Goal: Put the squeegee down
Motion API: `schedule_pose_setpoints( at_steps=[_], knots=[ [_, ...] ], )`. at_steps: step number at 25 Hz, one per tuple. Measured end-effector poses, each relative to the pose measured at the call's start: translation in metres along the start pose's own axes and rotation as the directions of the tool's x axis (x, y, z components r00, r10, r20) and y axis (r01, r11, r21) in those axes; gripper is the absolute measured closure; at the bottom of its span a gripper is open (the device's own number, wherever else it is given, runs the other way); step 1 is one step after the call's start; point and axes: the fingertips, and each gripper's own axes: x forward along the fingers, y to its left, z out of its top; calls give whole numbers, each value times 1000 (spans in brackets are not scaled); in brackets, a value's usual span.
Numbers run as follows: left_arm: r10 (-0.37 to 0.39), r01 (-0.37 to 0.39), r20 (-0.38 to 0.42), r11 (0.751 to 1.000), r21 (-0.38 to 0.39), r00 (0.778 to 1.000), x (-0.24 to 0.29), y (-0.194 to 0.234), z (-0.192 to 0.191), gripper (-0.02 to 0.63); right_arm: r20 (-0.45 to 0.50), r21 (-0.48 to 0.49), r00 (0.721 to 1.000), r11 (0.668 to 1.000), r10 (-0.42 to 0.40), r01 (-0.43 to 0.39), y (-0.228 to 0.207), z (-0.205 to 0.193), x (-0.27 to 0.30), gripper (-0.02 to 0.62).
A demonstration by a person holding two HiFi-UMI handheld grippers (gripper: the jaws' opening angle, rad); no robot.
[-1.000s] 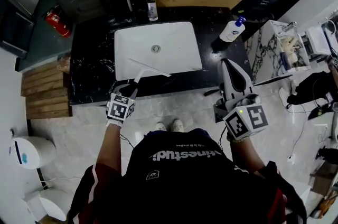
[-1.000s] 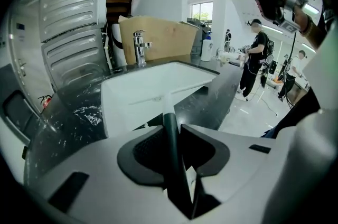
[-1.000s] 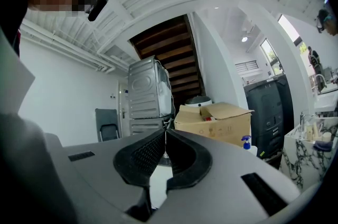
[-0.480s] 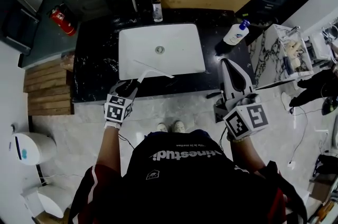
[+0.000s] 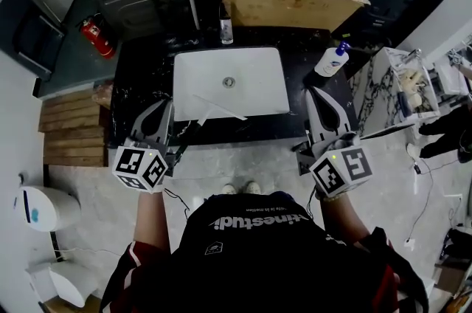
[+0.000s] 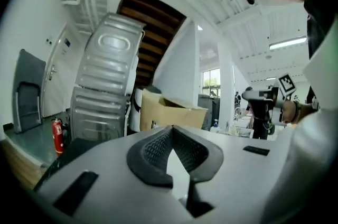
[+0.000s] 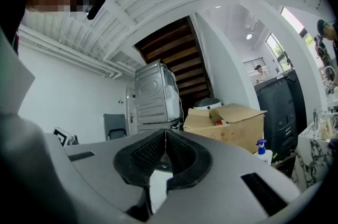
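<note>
The black counter (image 5: pixel 140 94) and the white sink (image 5: pixel 251 60) set into it are sitting just as they were a second ago; what is changing is on the left side. The left gripper (image 5: pixel 164 111), which was reaching down to the sink's front rim with the squeegee's handle at its jaws, is now riding higher and further left, clear of that rim. Its jaws are pressing together with nothing between them. The right gripper (image 5: pixel 318 94) is hanging level over the counter's right end much as before, likewise closed on nothing.

The squeegee (image 5: pixel 220 108) is lying in the near part of the basin, its blade stretching across the white floor and its handle pointing toward the front rim, with neither gripper touching it. This is reading as a finished release: the tool is resting down and let go, so the task is looking complete.
</note>
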Motion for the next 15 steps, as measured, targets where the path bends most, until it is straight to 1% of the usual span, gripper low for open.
schedule_pose_setpoints(
  at_steps=[3, 5, 8, 11, 13, 15],
  knots=[
    [57, -61, 77, 997, 51, 995, -6, -16, 46, 594, 4, -1, 1000, 1000, 20, -20, 5, 4, 3, 555],
    [79, -89, 116, 992, 86, 990, -10, -30, 70, 594, 1, -1, 999, 999, 35, -35, 8, 5, 6, 555],
    [75, -91, 157, 991, 98, 985, -13, -52, 96, 594, -12, 4, 998, 998, 68, -68, 15, 3, 9, 555],
    [62, -87, 178, 987, 135, 982, -13, -69, 112, 594, -10, 2, 996, 996, 89, -89, 20, 3, 7, 555],
    [73, -100, 194, 986, 131, 978, -13, -70, 116, 594, -1, -2, 996, 996, 94, -94, 20, 6, 7, 555],
    [88, -108, 205, 990, 88, 975, -13, -65, 117, 594, 2, -19, 995, 995, 100, -100, 22, 7, 8, 557]
  ],
)
